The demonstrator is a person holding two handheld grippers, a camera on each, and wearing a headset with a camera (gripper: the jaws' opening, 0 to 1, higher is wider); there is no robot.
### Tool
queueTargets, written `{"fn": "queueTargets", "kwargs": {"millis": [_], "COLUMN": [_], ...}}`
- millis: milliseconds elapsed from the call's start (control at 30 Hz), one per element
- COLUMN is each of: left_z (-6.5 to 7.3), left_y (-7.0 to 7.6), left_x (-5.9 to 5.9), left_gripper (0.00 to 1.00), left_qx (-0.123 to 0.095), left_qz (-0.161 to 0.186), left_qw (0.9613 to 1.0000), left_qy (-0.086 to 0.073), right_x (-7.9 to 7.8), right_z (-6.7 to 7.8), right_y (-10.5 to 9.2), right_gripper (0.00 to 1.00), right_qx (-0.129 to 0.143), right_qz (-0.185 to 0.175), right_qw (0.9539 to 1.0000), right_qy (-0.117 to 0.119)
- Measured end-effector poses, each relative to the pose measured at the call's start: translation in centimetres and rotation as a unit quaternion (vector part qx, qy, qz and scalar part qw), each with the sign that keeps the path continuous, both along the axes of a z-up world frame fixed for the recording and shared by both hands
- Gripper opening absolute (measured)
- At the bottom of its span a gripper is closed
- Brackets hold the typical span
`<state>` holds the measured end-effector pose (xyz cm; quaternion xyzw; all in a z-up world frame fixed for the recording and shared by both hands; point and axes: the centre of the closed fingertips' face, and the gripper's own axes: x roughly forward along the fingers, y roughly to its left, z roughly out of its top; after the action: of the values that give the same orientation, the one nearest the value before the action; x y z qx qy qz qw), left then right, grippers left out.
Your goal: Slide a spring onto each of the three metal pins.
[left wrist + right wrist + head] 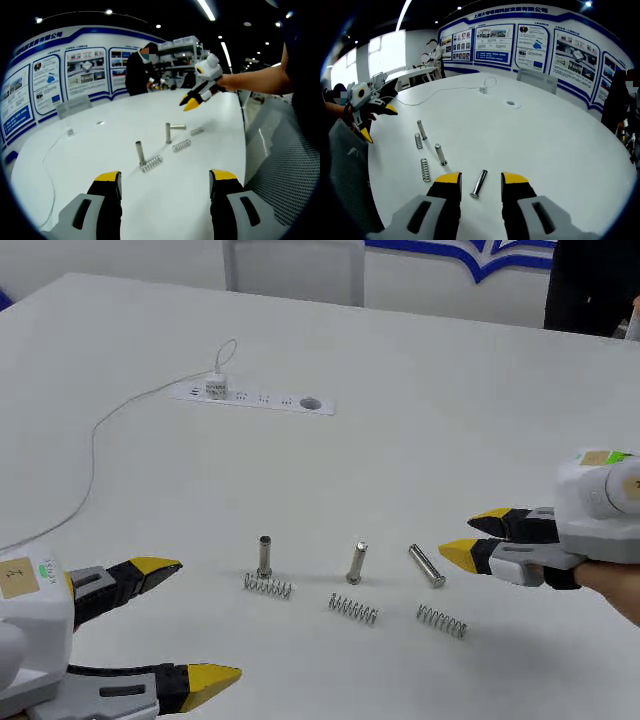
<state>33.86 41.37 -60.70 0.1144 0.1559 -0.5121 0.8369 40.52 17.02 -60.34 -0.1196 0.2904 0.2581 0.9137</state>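
Three pins (356, 562) are sitting near the table's (450, 420) near edge, two standing and one lying, with springs (353, 608) lying just in front of them. The left gripper (210, 618) and right gripper (455, 534) are both gaping, holding nothing. The springs are probably going to feel light, squashy and apt to roll, so pinching gently mid-coil is looking best. The writing on the posters (492, 37) is showing too small to read.

Silver pins (356, 562), springs (353, 608); white table (450, 410); left hand-held gripper (205, 620), right hand-held gripper (460, 537) white w/ blk jaws, yellow tips
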Motion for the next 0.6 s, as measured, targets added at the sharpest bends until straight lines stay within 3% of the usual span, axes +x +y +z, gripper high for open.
{"fn": "queueTargets", "kwargs": {"millis": [600], "left_z": [-0.3], "left_y": [0.1], "left_x": [0.0], "left_gripper": [0.71], "left_qx": [-0.002], "left_qz": [0.001], "left_qw": [1.0000], "left_qy": [0.005], "right_x": [2.5], "right_z": [-3.9], "right_y": [0.7], "right_gripper": [0.21], "right_qx": [-0.044], "right_qz": [-0.046], "right_qw": [0.9954], "right_qy": [0.071]}}
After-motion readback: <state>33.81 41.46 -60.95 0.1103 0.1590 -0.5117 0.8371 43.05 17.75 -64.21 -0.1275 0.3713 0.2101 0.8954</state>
